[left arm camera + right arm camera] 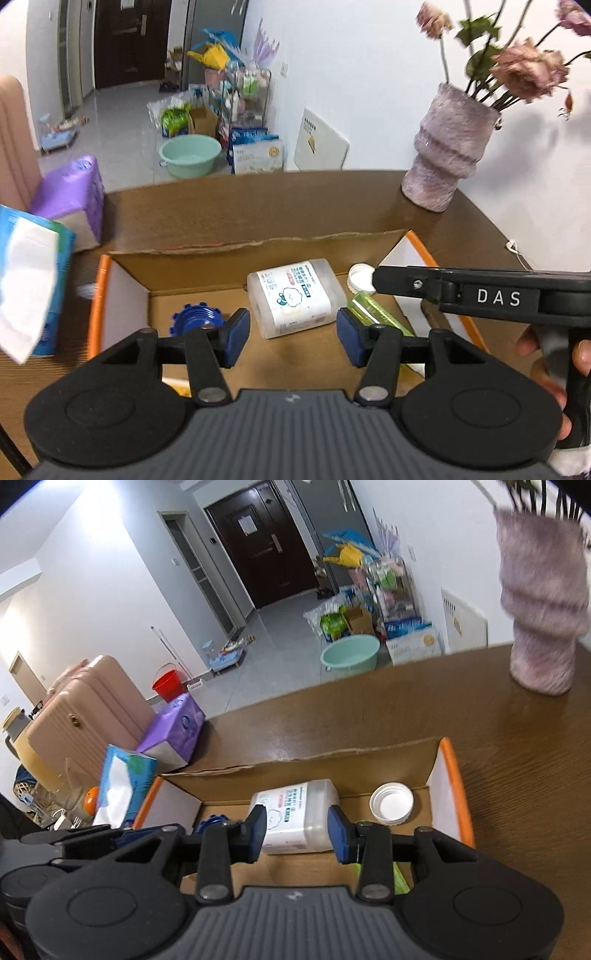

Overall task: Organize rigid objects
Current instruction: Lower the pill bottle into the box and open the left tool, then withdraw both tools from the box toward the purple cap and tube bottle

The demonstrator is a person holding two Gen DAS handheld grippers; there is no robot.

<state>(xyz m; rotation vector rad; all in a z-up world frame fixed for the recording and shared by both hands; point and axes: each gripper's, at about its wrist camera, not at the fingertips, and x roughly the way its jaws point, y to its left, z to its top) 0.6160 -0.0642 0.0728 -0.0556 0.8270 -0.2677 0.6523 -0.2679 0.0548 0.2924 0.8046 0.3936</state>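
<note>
An open cardboard box (pixel 258 245) with orange-edged flaps lies on the brown table. Inside it are a translucent white bottle (pixel 295 295) on its side, a white cap (pixel 360 277), a blue toothed lid (pixel 195 317) and a yellow-green tube (pixel 376 312). My left gripper (pixel 293 338) hovers above the box, open, with nothing between its blue pads. My right gripper (pixel 297 832) is open too, over the bottle (pixel 306 812) and clear of it. The white cap (pixel 391 803) lies to its right. The right tool's black housing marked DAS (pixel 498 297), held by a hand, reaches in from the right.
A fuzzy pink vase (pixel 447 158) with dried flowers stands at the table's far right corner. A blue tissue pack (pixel 33 288) and a purple pack (pixel 70 195) sit left of the box. A pink suitcase (pixel 85 709) stands beyond the table's left end.
</note>
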